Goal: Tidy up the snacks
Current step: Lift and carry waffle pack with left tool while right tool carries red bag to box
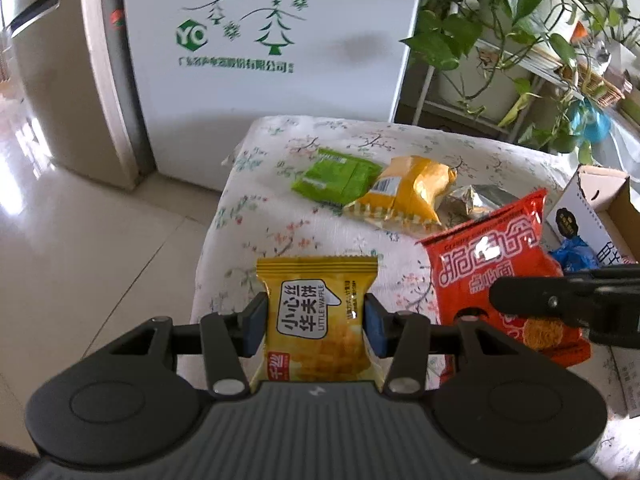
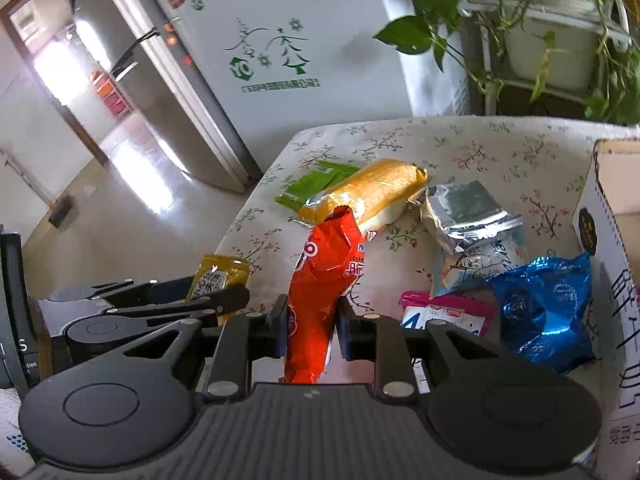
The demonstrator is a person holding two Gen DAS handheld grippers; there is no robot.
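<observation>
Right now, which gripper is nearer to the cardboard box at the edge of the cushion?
Right. The right gripper, shut on the red noodle packet, sits beside the cardboard box. The left gripper, holding the yellow waffle packet, is on its far side.

A glossy pale tiled floor [image 1: 80,240] is lit by daylight. A white cabinet with green tree print [image 1: 256,40] is flanked by leafy green potted plants [image 1: 512,8].
</observation>
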